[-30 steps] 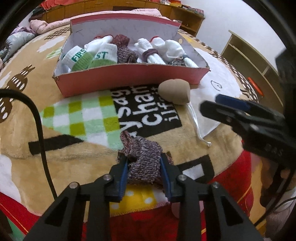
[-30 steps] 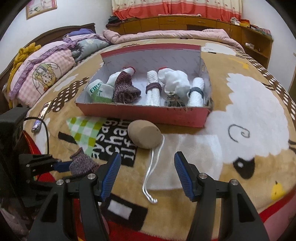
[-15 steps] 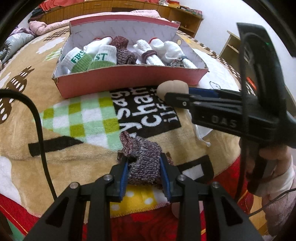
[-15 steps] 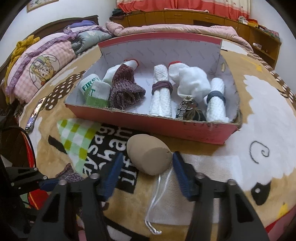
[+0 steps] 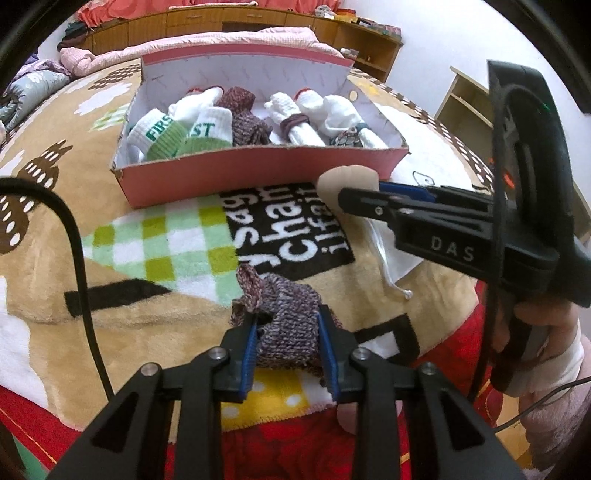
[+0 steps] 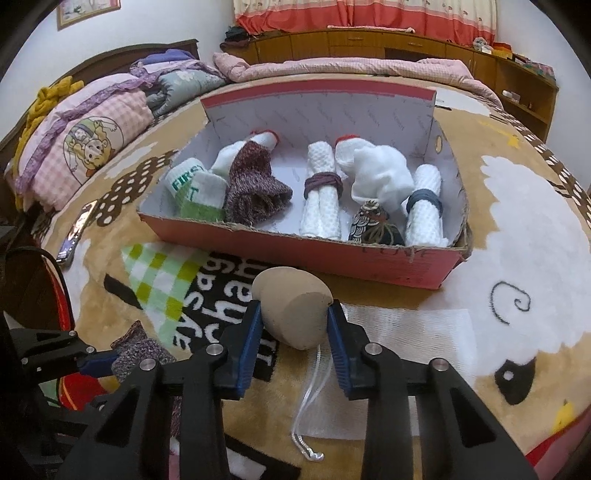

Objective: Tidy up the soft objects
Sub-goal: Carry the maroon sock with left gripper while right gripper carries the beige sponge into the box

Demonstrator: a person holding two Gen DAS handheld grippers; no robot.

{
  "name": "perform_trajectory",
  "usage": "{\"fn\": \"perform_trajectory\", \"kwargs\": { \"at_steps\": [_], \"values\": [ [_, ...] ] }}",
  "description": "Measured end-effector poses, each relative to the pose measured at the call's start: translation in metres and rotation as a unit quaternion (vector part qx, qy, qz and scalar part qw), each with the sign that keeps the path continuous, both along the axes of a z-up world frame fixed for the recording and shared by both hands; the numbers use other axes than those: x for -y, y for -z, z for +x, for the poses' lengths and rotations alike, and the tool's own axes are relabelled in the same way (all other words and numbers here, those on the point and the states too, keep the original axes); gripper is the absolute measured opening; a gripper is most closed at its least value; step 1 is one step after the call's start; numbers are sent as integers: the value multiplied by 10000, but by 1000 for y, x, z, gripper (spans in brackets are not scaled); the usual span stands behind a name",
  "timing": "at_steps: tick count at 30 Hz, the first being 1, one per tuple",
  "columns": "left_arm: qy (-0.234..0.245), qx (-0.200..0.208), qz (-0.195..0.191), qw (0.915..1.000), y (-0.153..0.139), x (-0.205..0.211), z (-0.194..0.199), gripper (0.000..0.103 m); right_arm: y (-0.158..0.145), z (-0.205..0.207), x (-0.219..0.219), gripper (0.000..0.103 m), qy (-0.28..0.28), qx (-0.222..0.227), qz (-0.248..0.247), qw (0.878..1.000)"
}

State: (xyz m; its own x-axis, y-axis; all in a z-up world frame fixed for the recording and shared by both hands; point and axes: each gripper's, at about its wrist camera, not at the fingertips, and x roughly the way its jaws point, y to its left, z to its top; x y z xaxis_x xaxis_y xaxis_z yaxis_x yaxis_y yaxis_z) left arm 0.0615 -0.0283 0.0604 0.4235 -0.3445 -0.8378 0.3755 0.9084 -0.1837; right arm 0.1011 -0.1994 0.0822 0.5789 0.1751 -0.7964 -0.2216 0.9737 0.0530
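"DAS" is embossed on the right hand-held gripper (image 5: 369, 194); a green-cuffed sock (image 5: 157, 129) reads "FIRS".

Setting: a bedroom in a home. Work surface is a bed (image 6: 517, 206) covered by a plush cartoon blanket (image 6: 535, 295) with a sheep figure and printed lettering. Dark wooden headboard (image 6: 110, 62) at the left; against it a pink checked pillow (image 6: 88, 144) with a cartoon print and folded quilts (image 6: 184, 81). Pink bedding roll (image 6: 351, 68) along the far edge. Low wooden cabinets (image 6: 369, 46) line the far wall beneath red-banded curtains (image 6: 362, 14). Framed picture (image 6: 86, 11) on the white wall. Open wooden shelving (image 5: 469, 107) stands at the side.
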Motion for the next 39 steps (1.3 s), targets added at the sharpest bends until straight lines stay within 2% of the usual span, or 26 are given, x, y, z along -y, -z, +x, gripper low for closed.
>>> {"fn": "perform_trajectory", "kwargs": {
  "at_steps": [20,30,39],
  "values": [
    [-468,433,-36,9980,-40,-25,16,30,-32,-15,7,35,10,325,67,9994],
    [-541,808,-14,9953,-65,-19,44,30,-44,-12,3,35,-42,451,42,9990],
    [-589,973,12,9935,-76,-15,73,30,-55,-1,0,35,-89,566,-31,9984]
  ]
}}
